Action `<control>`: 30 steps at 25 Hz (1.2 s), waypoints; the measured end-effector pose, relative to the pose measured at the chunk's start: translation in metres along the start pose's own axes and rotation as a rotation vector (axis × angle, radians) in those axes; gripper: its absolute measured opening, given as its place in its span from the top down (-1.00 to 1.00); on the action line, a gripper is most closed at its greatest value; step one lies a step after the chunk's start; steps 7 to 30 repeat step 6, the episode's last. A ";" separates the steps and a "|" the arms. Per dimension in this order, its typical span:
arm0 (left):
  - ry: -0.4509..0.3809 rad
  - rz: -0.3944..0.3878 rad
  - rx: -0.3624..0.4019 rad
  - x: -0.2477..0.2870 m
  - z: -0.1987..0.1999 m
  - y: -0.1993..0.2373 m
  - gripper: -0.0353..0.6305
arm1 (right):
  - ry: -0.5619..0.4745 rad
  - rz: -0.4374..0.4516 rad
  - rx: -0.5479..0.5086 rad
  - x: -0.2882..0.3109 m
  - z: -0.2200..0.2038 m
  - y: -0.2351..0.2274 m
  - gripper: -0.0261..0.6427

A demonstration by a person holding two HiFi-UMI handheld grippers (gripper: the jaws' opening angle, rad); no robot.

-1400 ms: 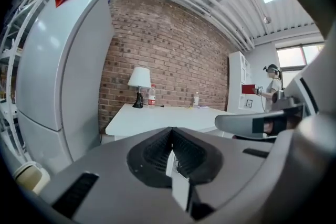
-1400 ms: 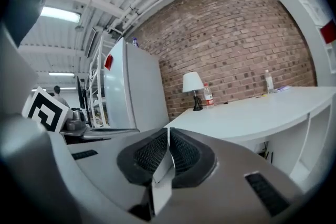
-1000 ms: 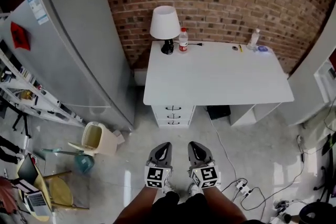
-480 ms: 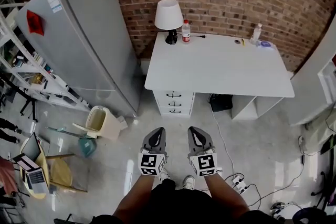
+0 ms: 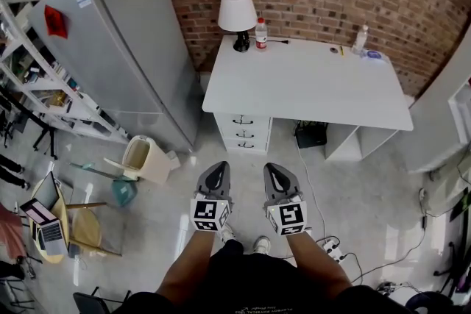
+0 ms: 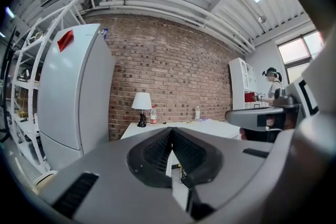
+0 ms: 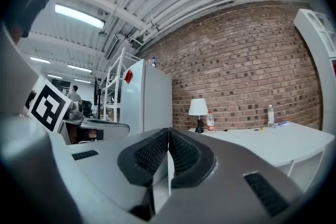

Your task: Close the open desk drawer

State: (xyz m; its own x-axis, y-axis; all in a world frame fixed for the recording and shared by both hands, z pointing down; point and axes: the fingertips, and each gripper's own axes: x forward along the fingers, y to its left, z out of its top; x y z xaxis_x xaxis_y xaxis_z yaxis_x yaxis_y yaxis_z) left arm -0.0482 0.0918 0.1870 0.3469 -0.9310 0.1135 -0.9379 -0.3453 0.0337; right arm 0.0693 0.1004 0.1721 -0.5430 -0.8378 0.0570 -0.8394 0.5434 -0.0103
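Note:
The white desk (image 5: 316,88) stands against the brick wall, several steps ahead of me. Its drawer stack (image 5: 245,134) sits under the left end, three fronts with dark handles; from here I cannot tell which one stands out. My left gripper (image 5: 215,176) and right gripper (image 5: 274,177) are held side by side in front of my body, far short of the desk. Both are shut with nothing between the jaws. In the left gripper view the closed left gripper (image 6: 171,129) points level towards the desk (image 6: 202,126). The right gripper (image 7: 168,130) points the same way.
A tall grey fridge (image 5: 125,33) stands left of the desk, with a beige bin (image 5: 143,158) on the floor beside it. A lamp (image 5: 236,15) and bottle (image 5: 260,33) are on the desk's back left corner. A power strip (image 5: 331,250) and cables lie by my right foot.
Both grippers have risen a little towards the head camera and look larger. The view has shifted, so more of the rack at the left shows.

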 end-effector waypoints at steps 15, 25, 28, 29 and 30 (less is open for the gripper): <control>-0.009 0.005 0.013 0.002 0.006 -0.009 0.87 | -0.009 0.008 0.018 -0.007 -0.001 -0.002 0.84; -0.009 0.005 0.013 0.002 0.006 -0.009 0.87 | -0.009 0.008 0.018 -0.007 -0.001 -0.002 0.84; -0.009 0.005 0.013 0.002 0.006 -0.009 0.87 | -0.009 0.008 0.018 -0.007 -0.001 -0.002 0.84; -0.009 0.005 0.013 0.002 0.006 -0.009 0.87 | -0.009 0.008 0.018 -0.007 -0.001 -0.002 0.84; -0.009 0.005 0.013 0.002 0.006 -0.009 0.87 | -0.009 0.008 0.018 -0.007 -0.001 -0.002 0.84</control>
